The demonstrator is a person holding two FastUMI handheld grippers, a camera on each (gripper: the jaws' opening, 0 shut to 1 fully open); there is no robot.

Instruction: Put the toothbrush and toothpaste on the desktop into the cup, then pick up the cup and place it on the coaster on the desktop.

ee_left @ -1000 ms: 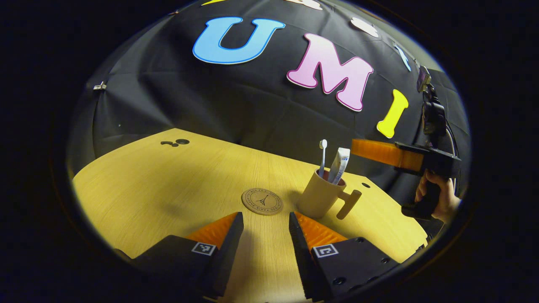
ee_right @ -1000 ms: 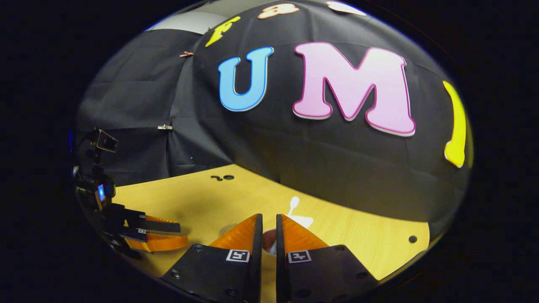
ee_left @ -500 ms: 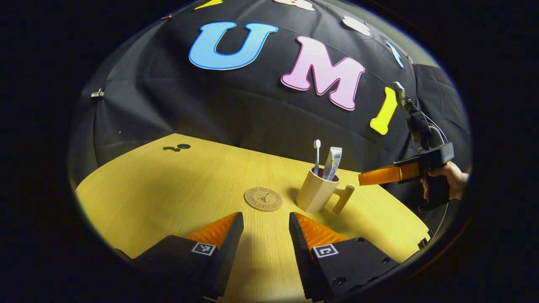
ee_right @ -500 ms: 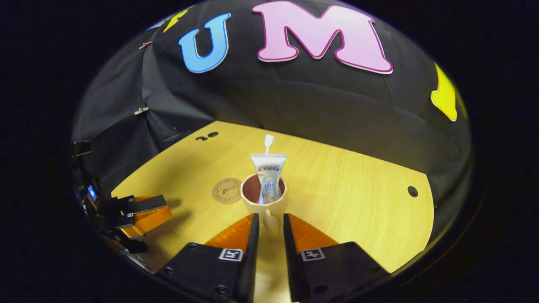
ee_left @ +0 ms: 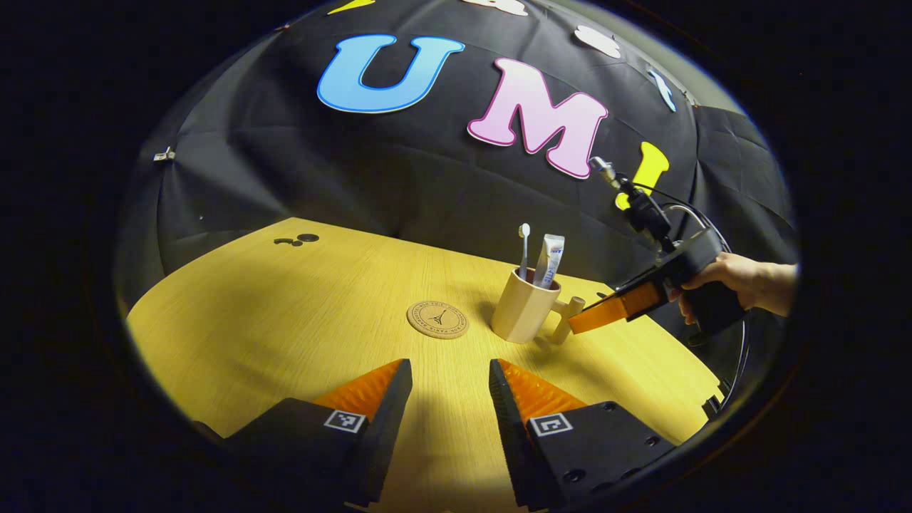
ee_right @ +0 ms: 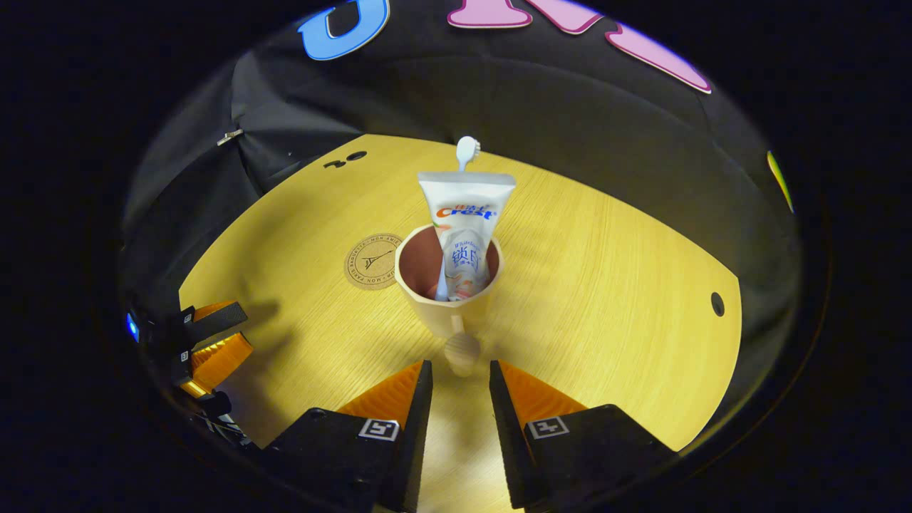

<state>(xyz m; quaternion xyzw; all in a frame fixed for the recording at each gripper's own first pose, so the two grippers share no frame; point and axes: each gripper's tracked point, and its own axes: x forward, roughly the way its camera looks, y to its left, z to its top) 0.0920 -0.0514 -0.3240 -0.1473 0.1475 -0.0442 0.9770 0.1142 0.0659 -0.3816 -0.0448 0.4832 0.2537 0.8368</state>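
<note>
left hand-held gripper [ee_left: 450, 370]: fingers apart | right hand-held gripper [ee_right: 459, 370]: fingers apart

Wooden desk [ee_left: 285, 313] — dark holes [ee_left: 299, 239] near far corner.

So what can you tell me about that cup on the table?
The cup is a pale beige mug, matte, with a reddish-brown inside and a peg-like handle sticking out sideways. It stands upright on the wooden table, beside the round coaster and not on it. A toothbrush and a toothpaste tube stand in it. The right tongs are open just before the handle, not gripping it.
</note>
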